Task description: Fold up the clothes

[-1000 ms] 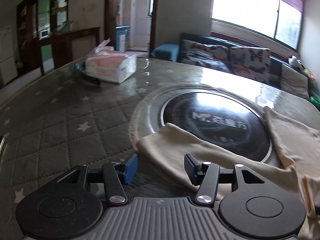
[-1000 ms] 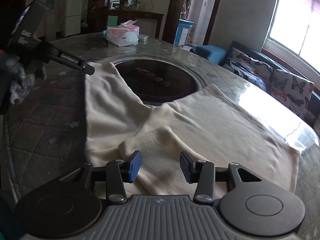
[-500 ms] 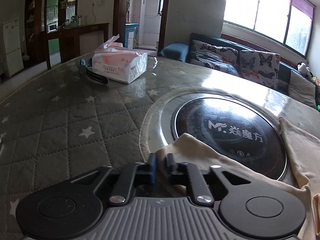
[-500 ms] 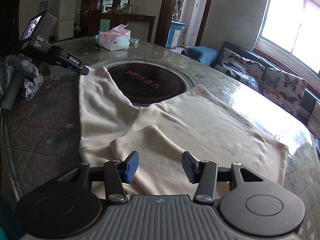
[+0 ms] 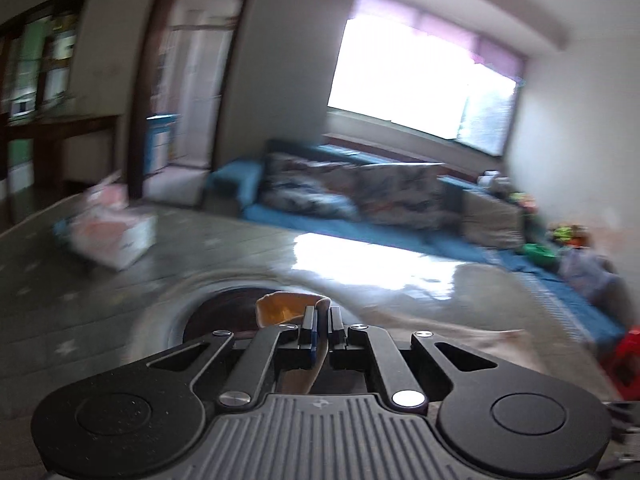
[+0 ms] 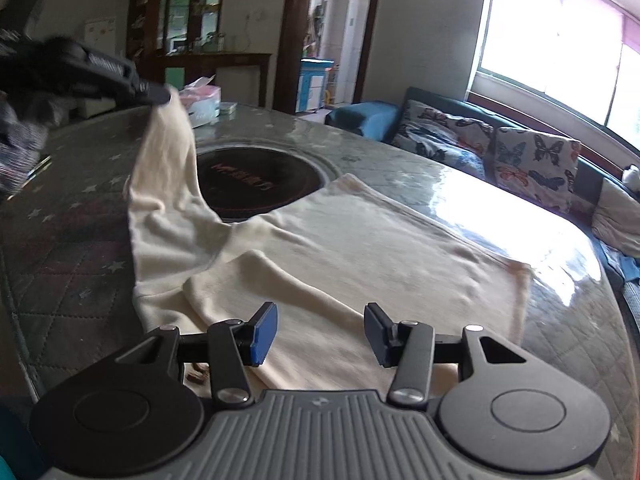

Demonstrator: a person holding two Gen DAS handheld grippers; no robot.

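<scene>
The left gripper (image 5: 320, 322) is clamped on the sleeve (image 6: 170, 148) end, lifted off the table (image 6: 80, 184); the shirt (image 6: 360, 248) lies flat. The right gripper (image 6: 320, 334), half open, holds nothing. Thin fabric may slip from the 2 pads (image 5: 308, 326) if tugged, or drag the body askew

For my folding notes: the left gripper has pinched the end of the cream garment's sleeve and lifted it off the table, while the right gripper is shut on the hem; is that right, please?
Not quite: the right gripper is open, gripping nothing, as the right wrist view shows. The left gripper does hold the sleeve of the cream garment up off the table.
</scene>
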